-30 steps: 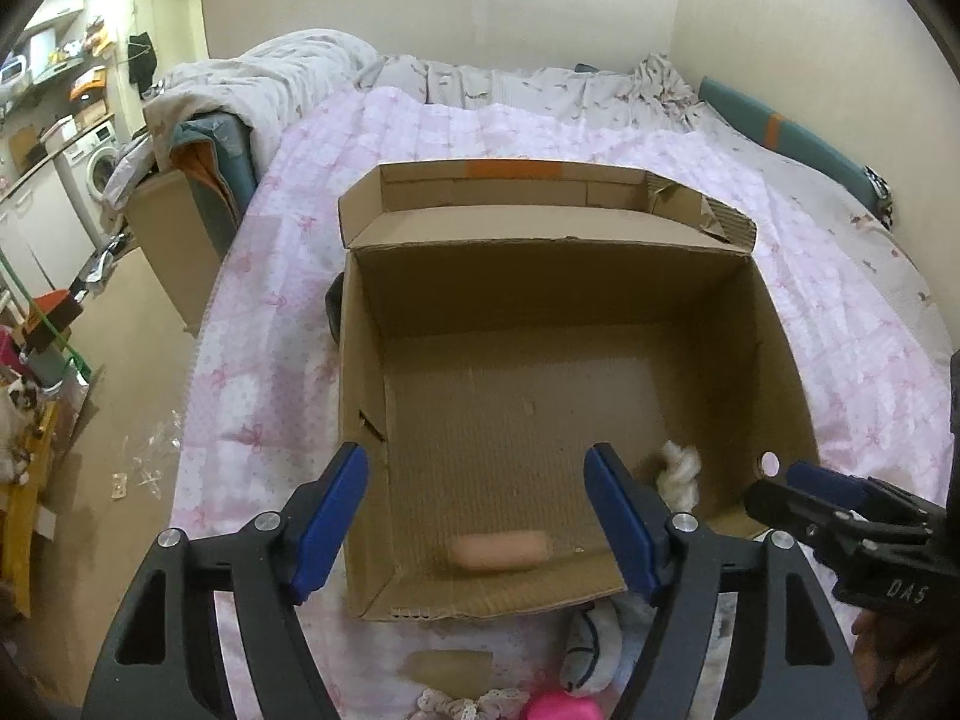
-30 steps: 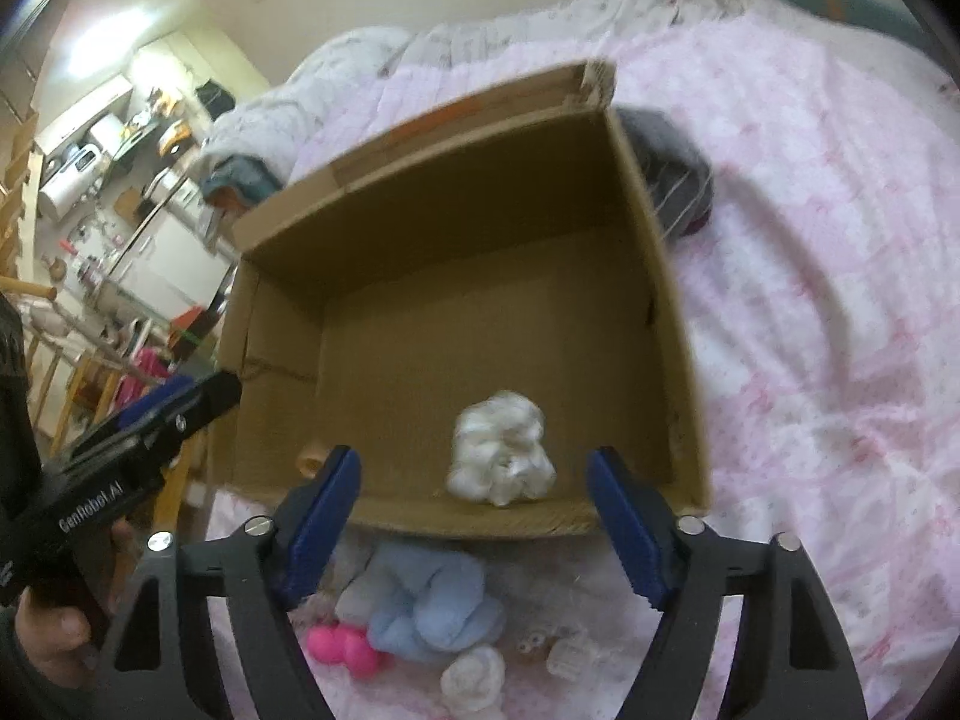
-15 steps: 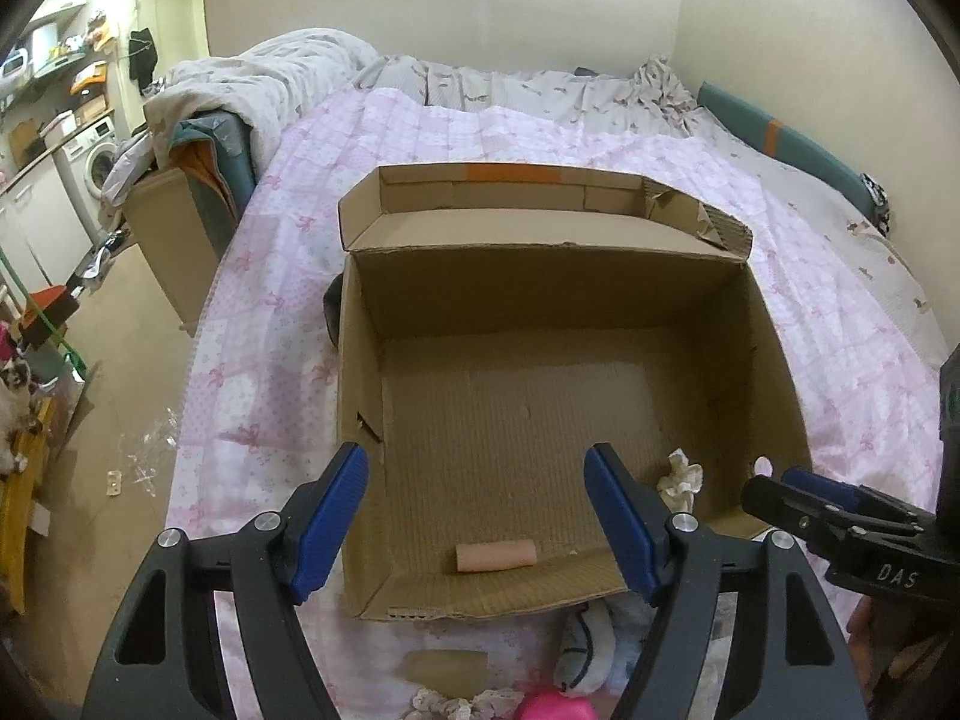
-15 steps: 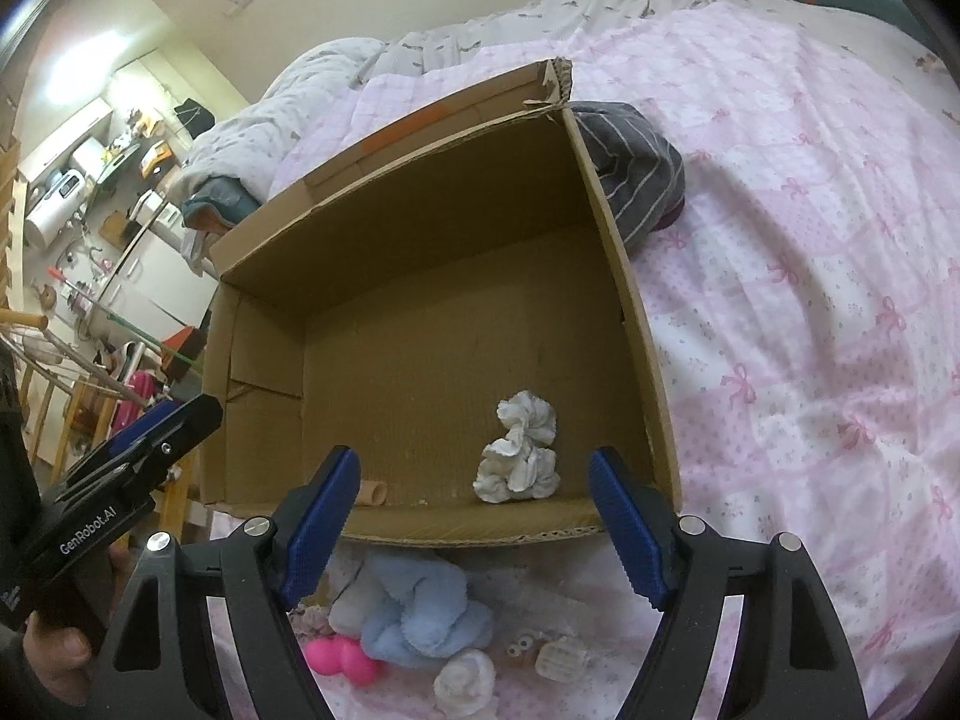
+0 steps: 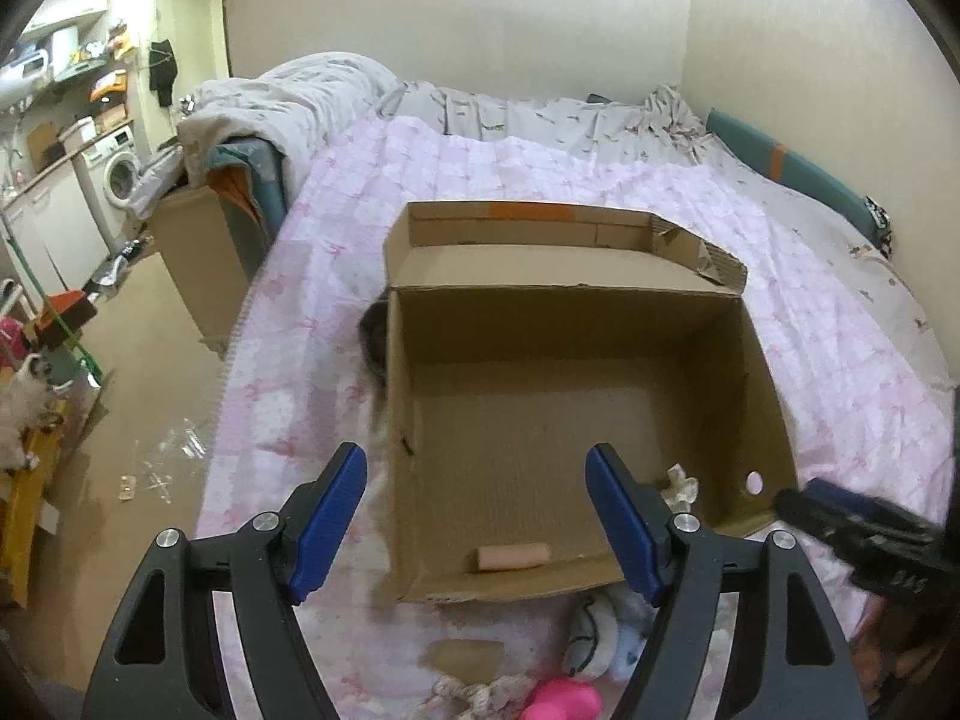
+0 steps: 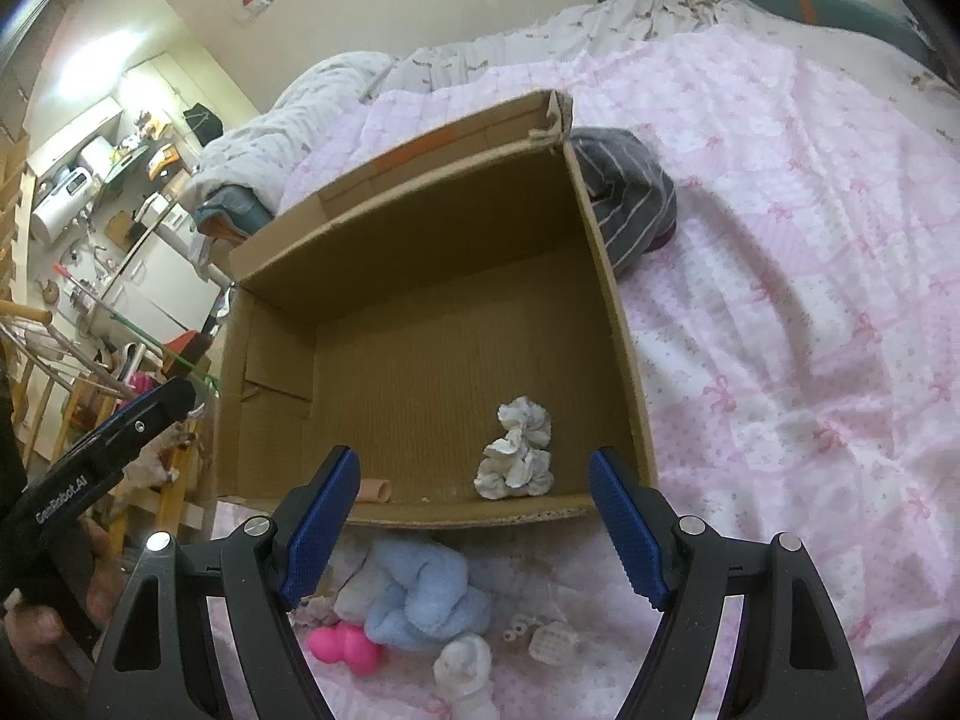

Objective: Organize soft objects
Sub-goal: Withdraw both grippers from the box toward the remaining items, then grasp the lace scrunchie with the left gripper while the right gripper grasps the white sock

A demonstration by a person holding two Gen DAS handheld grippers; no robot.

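With both pairs of jaws apart and empty, we should lower the right gripper [image 6: 474,516] onto the blue plush [image 6: 426,597] just beneath it, then lift it into the box [image 6: 606,276] ahead.

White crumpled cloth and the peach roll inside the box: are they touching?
Apart. The right wrist view shows bare cardboard floor between the white crumpled cloth and the peach roll along the cardboard box's near wall.

Both wrist cams angled down, close above near edge of cardboard box [image 5: 576,396] [image 6: 432,360] on bed; L view square-on, R view skewed. Shared: box interior, frame centre.
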